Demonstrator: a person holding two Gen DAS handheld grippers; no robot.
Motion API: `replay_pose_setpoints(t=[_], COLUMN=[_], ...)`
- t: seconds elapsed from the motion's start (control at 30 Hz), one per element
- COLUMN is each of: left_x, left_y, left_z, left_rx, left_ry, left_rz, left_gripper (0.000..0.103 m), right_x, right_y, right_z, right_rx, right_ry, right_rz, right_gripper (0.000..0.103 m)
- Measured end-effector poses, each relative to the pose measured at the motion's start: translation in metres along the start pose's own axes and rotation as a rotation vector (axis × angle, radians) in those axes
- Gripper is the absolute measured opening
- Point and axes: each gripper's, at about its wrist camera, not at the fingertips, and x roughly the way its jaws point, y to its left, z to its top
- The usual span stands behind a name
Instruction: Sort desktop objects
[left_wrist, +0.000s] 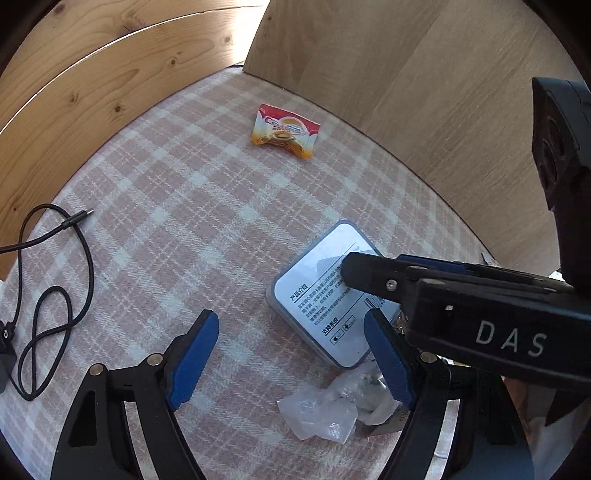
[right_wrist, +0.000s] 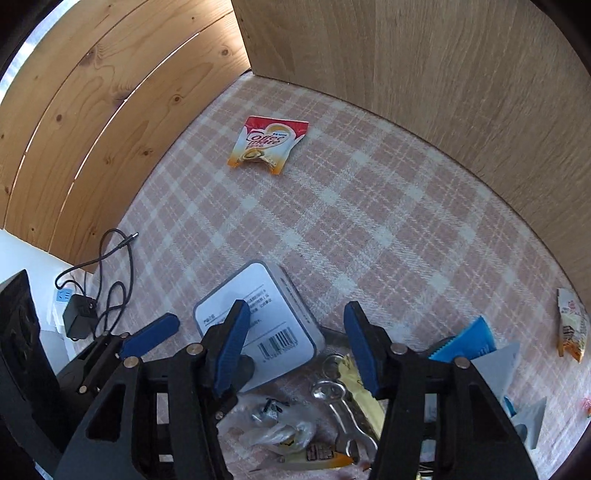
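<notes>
Looking down along both grippers, we see a pink and white checked tablecloth (right_wrist: 332, 221) boxed in by pine boards (left_wrist: 92, 85) on the left and a pale wooden panel (right_wrist: 424, 74) on the far right.

Our left gripper (left_wrist: 291, 354) stands wide, its blue pads bare, with only cloth between them; its right pad overlaps the near corner of a flat white box (left_wrist: 325, 295) printed with text and a barcode. Our right gripper (right_wrist: 295, 347) is partly spread and grips nothing; whether its pads touch anything we cannot tell. From the left wrist view, one of its black fingers crosses over the box and hides part of the label.

Just near the box lies a crumpled clear plastic bag (left_wrist: 328, 410) with small dark parts inside. Beside it, between the right gripper's fingers, sit a metal key ring tool (right_wrist: 340, 410) and a yellow sachet (right_wrist: 362, 391).

Far off, alone on the cloth, rests a red and orange creamer packet (right_wrist: 267, 146). At the left edge a black cable (left_wrist: 55, 295) loops loosely, running to a black adapter (right_wrist: 79, 319). On the right lie blue and white wrappers (right_wrist: 472, 343) and another snack packet (right_wrist: 572, 328), well apart from the box.
</notes>
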Motion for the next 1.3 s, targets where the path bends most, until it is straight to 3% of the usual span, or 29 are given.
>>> replay_pose_setpoints(t=[0.27, 0.63, 0.7, 0.83, 0.97, 1.3], left_x=[0.005, 0.002, -0.002, -0.004, -0.009, -0.029], left_y=[-0.008, -0.005, 0.001, 0.007, 0.005, -0.003], left_z=[0.004, 0.001, 0.001, -0.002, -0.006, -0.002], left_rx=[0.015, 0.112, 0.091, 0.069, 0.125, 0.136], left_ry=[0.015, 0.012, 0.015, -0.003, -0.004, -0.049], left_rz=[-0.069, -0.106, -0.121, -0.118, -0.112, -0.093], left_gripper=[0.077, 0.075, 0.07, 0.065, 0.063, 0.064], right_x=[0.007, 0.006, 0.007, 0.005, 0.004, -0.014], right_y=[0.007, 0.019, 0.021, 0.022, 0.023, 0.039], right_z=[-0.008, -0.016, -0.016, -0.017, -0.021, -0.028], right_rx=[0.044, 0.036, 0.035, 0.023, 0.028, 0.033], right_ry=[0.027, 0.019, 0.02, 0.017, 0.011, -0.042], right_rz=[0.079, 0.046, 0.039, 0.025, 0.016, 0.017], right_gripper=[0.043, 0.044, 0.044, 0.044, 0.044, 0.044])
